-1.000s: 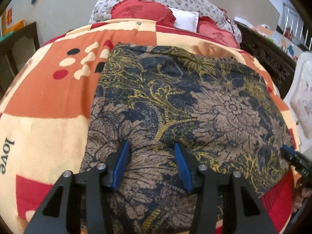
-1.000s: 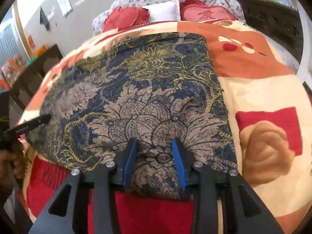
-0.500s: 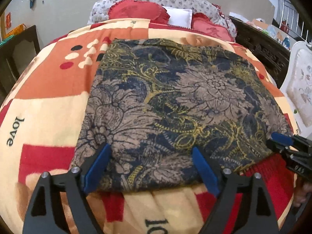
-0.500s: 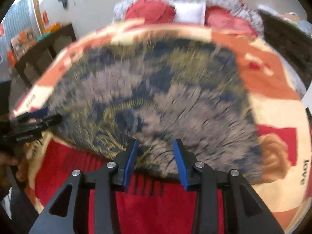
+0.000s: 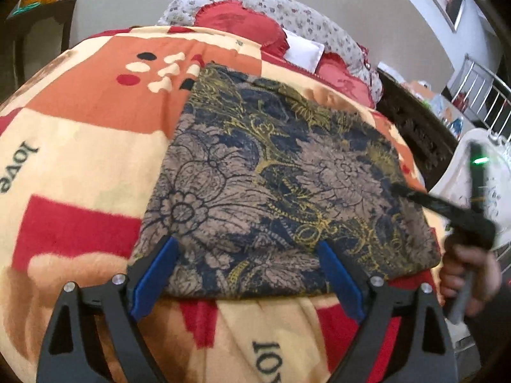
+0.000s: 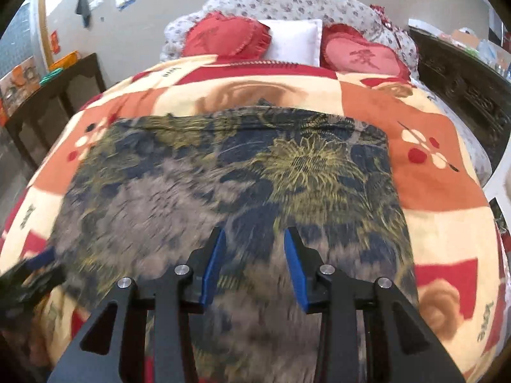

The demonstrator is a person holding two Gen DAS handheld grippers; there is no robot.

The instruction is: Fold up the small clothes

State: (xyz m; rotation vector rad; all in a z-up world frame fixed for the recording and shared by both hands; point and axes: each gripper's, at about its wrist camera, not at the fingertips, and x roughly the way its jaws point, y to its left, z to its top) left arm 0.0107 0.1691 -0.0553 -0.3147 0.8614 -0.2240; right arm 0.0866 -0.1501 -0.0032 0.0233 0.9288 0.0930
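The floral cloth (image 5: 281, 191) lay flat on the blanketed bed (image 5: 80, 159) below heart pillows (image 6: 223, 36), left gripper (image 5: 247, 274) opening, right gripper (image 6: 254, 265) seemingly released, both empty.

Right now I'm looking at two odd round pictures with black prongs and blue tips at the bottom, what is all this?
No robot here: a person holds a hand-held claw in each hand, each with a wide-angle camera looking along its fingers. One picture is from the left claw, whose jaws are opening wide; at its right edge you see the other hand. The other picture is from the right claw, jaws apart, gripping nothing that I can see. Both look down at a dark floral garment lying flat on a patterned blanket on a bed, pillows beyond.
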